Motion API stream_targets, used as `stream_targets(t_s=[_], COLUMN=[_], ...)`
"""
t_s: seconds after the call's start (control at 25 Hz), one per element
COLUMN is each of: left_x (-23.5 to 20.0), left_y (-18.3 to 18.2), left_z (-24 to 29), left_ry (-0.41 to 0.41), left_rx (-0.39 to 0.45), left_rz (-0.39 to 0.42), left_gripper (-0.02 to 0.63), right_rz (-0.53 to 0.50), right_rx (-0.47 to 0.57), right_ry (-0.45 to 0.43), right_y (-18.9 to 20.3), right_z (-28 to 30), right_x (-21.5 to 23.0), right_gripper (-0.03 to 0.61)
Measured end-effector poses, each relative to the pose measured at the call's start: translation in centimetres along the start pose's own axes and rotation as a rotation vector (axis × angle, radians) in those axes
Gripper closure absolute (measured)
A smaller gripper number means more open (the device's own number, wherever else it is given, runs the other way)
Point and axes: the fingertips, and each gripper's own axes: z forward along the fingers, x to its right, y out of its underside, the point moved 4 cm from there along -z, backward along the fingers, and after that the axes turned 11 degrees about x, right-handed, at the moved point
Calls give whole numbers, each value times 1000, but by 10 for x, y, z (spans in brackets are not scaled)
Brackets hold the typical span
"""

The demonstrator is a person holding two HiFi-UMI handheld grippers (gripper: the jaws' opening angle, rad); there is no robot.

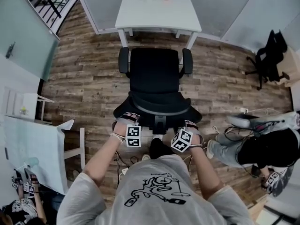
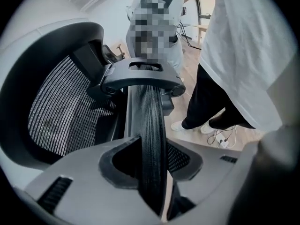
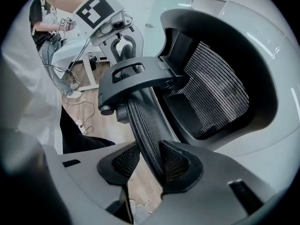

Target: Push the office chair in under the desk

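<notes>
Left gripper (image 2: 151, 161) and right gripper (image 3: 149, 162): jaws slack astride the backrest (image 1: 157, 108) top rim, a gap showing at one pad of each, so neither is clamped. They sit level, either side of its middle. The chair (image 1: 154, 76) faces the desk (image 1: 157, 14) dead ahead, seat not yet under.

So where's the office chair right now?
Centre of the head view: the office chair stands directly in front of the white desk, backrest toward the person.

- Backrest rim (image 3: 145, 125) is seen between the right gripper's (image 3: 150, 165) parted jaws, touched by one pad only.
- Mesh (image 3: 218, 95) is shown right, floor (image 3: 108, 131) left.
</notes>
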Motion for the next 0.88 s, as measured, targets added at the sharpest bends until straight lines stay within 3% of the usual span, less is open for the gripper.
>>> stream_targets(t_s=[0.36, 0.56, 0.88], left_x=[-22, -38, -58], left_y=[11, 12, 14], left_z=[4, 13, 23], left_ry=[-10, -46, -45], left_rx=[-33, -43, -55], left_rz=[3, -92, -123], left_gripper=[481, 512, 515], right_rz=[5, -30, -60], right_rx=[9, 30, 40], right_ry=[-18, 26, 13], right_y=[-10, -7, -5], right_z=[10, 17, 25], right_x=[16, 35, 54], right_gripper=[422, 422, 425])
